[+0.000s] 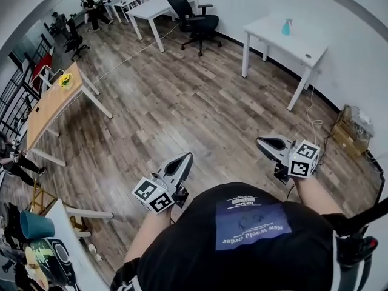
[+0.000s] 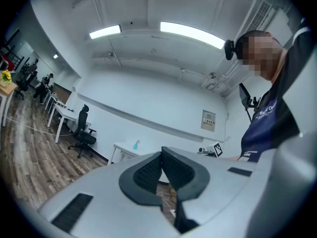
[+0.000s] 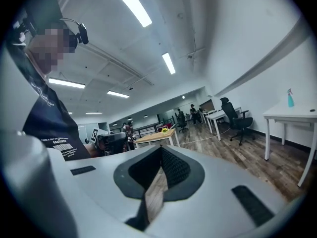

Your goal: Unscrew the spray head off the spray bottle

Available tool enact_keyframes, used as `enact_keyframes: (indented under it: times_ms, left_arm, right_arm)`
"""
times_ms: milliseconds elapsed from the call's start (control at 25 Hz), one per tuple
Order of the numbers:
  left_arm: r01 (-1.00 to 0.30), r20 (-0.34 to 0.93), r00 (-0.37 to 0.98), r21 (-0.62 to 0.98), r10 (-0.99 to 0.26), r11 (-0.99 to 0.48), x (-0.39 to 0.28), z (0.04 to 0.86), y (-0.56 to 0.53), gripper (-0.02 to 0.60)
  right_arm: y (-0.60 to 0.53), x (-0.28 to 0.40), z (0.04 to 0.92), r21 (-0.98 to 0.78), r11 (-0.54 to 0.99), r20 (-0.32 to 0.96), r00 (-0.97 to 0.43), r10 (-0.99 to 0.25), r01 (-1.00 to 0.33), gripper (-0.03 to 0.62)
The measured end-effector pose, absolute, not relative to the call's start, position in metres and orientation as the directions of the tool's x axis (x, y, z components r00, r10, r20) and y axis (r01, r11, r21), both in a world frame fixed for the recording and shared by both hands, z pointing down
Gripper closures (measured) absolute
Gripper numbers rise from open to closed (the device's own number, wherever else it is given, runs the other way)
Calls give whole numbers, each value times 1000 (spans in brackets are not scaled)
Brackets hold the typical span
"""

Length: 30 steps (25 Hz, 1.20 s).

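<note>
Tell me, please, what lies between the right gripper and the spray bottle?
In the head view, only bare wooden floor lies between the right gripper and the white table on which the spray bottle stands.

I have the left hand-held gripper (image 1: 183,158) and the right hand-held gripper (image 1: 262,142) out over the wood floor (image 1: 182,102), each with jaws together and nothing in them. The spray bottle (image 1: 286,26) stands upright well apart from both, on a white worktop (image 1: 305,52) by the far wall, with a black office chair (image 1: 193,16) near its left
</note>
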<state>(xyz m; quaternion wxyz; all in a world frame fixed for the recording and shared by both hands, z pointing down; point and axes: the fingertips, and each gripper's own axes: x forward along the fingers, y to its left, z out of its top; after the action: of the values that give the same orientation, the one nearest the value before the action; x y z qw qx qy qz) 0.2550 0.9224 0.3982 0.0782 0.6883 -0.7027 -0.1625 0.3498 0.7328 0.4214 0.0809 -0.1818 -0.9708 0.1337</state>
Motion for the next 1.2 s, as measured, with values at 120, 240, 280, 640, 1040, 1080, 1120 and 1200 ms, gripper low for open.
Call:
enact_keyframes:
  times_ms: [120,240,280,640,1040,1080,1120,1200]
  left_arm:
    - [-944,-110,-1,328,-994,-36,212,397,935,577]
    - [-938,-104,22,341,-994,-56,178,406,937,577]
    - [-936,-105,24,348,-994,-59,169,409,936,577]
    - [-918,-92,-29,396,-995,-9,102,428,920,577]
    - [-909,-98,-193,391,-976,140,13,418,824,578]
    - [-912,-99,-201,383,-975,149,6,415,810,577]
    - [-914,-99,-210,373,-973,159,-1,412,797,577]
    - [-912,-106,-228,371,-968,175,-17,409,767,577]
  right_arm:
    - [748,312,416,-281,911,104,-934,341,301,597]
    - [757,281,422,-283,913,125,-933,338,293,597]
    - [758,274,426,-283,914,139,-930,340,292,597]
    - [730,192,437,-305,896,162,-910,383,323,597]
    - [618,71,438,-309,829,133,-841,524,467,597]
    - [604,61,435,-302,822,128,-834,537,483,597]
    - [591,51,431,-295,816,122,-827,549,498,597]
    - [563,33,425,-286,806,108,-819,564,518,597]
